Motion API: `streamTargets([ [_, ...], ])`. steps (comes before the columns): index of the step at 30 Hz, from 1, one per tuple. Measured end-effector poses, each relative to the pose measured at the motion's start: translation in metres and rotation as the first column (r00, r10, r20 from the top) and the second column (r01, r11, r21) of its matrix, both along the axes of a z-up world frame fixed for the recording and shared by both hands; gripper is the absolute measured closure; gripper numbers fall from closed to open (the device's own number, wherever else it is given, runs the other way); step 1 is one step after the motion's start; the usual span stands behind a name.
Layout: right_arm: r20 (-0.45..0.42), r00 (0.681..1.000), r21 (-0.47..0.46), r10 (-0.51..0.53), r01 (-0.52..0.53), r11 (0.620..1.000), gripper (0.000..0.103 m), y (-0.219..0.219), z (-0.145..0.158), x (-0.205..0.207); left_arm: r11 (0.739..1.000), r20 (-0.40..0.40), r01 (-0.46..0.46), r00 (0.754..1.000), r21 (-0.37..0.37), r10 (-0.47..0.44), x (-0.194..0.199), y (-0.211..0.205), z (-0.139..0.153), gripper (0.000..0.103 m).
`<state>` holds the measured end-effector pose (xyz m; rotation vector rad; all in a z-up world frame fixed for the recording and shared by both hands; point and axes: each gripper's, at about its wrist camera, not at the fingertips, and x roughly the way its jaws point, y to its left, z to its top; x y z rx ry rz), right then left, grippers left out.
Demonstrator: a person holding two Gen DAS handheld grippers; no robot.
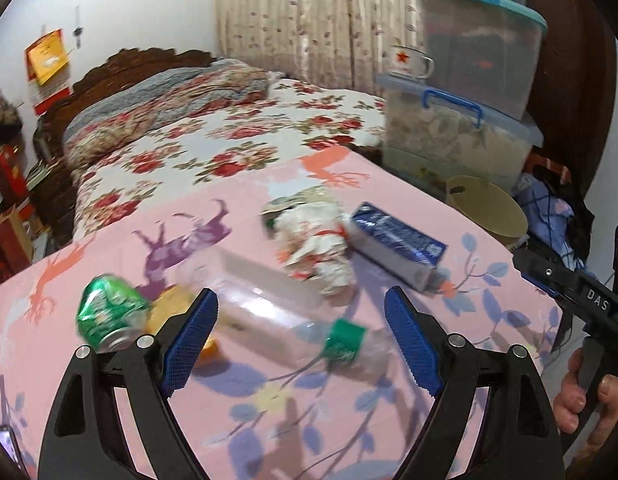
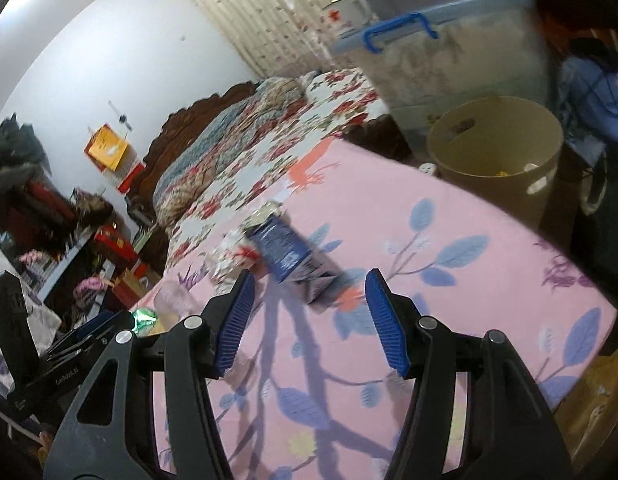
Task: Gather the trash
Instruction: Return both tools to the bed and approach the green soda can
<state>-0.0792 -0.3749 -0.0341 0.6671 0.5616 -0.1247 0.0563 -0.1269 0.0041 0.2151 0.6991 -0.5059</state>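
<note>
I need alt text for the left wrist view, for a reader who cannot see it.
The open left hand-held gripper hovers over a clear plastic bottle on a pink cloth. Nearby lie a crushed green can, crumpled wrappers and a blue carton; a beige bin stands beyond.

We see bottle (image 1: 277, 316) on table (image 1: 389, 420), can (image 1: 109, 316) at its left, wrapper (image 1: 321, 248) behind, carton (image 1: 397, 248) right of wrapper, bin (image 1: 489, 210) beyond table's right edge.
</note>
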Motion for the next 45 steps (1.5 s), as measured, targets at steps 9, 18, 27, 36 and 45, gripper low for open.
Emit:
streamTargets([
  [9, -0.020, 0.995, -0.054, 0.098, -0.099, 0.994, 0.043, 0.049, 0.011, 0.026, 0.991, -0.006, -0.133, 0.991, -0.004, 0.133, 0.013, 0.065, -0.008, 0.022],
  [18, -0.043, 0.981, -0.101, 0.188, -0.191, 0.976, 0.043, 0.089, 0.017, 0.048, 0.965, -0.027, -0.260, 0.965, -0.023, 0.259, 0.023, 0.129, -0.017, 0.022],
  [27, -0.059, 0.973, -0.134, 0.224, -0.230, 0.964, 0.043, 0.120, 0.013, 0.055, 0.942, -0.062, -0.335, 0.941, -0.020, 0.333, 0.027, 0.164, -0.031, 0.022],
  [36, -0.109, 0.957, -0.110, 0.268, -0.279, 0.954, 0.043, 0.139, -0.002, 0.060, 0.935, -0.061, -0.354, 0.934, -0.012, 0.353, 0.030, 0.168, -0.037, 0.022],
  [45, -0.140, 0.940, -0.103, 0.312, -0.327, 0.939, 0.043, 0.153, -0.012, 0.063, 0.928, -0.072, -0.374, 0.925, -0.001, 0.373, 0.031, 0.169, -0.043, 0.022],
])
